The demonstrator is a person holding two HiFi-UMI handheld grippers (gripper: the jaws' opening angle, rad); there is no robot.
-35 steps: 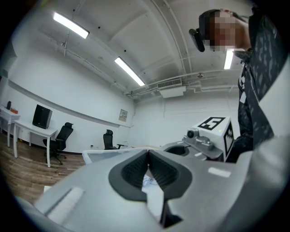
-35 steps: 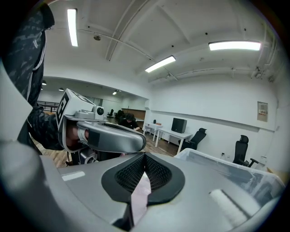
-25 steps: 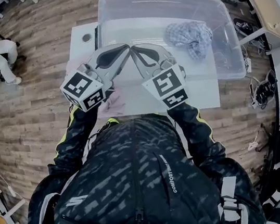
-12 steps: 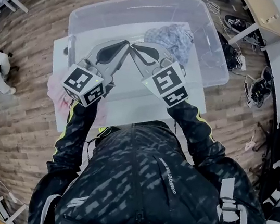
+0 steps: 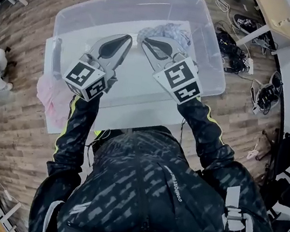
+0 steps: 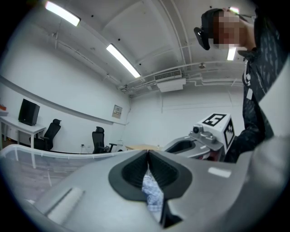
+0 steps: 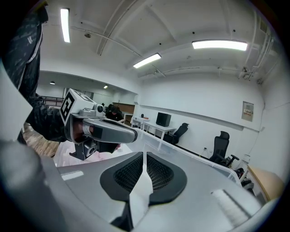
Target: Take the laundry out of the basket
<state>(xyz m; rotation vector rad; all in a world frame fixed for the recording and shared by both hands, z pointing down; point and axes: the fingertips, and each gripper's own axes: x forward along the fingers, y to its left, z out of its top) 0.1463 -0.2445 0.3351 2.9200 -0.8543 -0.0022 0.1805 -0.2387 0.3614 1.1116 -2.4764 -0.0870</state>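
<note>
**Both tongs clenched and empty over the basket**

A wood floor (image 5: 13, 119) runs round a white table (image 5: 138, 92), with shoes (image 5: 241, 23) and cables lying off to the far right. The gripper views show a white room with strip lights and office chairs (image 7: 220, 145) along the wall.

A clear plastic basket (image 5: 210, 68) stands on the far part of the table and takes up most of its width. The laundry (image 5: 166, 33), a crumpled checked cloth, lies on the basket's bottom toward the far side, right of the middle. A pink cloth (image 5: 52, 101) hangs over the table's left edge, outside the basket.

The person leans over the near side of the table with both arms stretched forward. The left tongs (image 6: 147, 153) are clenched, the pads meeting at the tip with nothing between them. The checked cloth shows only through the gap lower down, lying beyond the tongs. The right tongs (image 7: 144, 155) are clenched too, with a bare slit between the pads and only the pale bottom behind it.

In the head view both tongs reach over the basket's near wall. Their tips are close together and point toward the laundry. The right tip is at the cloth's near left edge, but I cannot tell whether it touches. The left tip is just beside it, short of the cloth.
</note>
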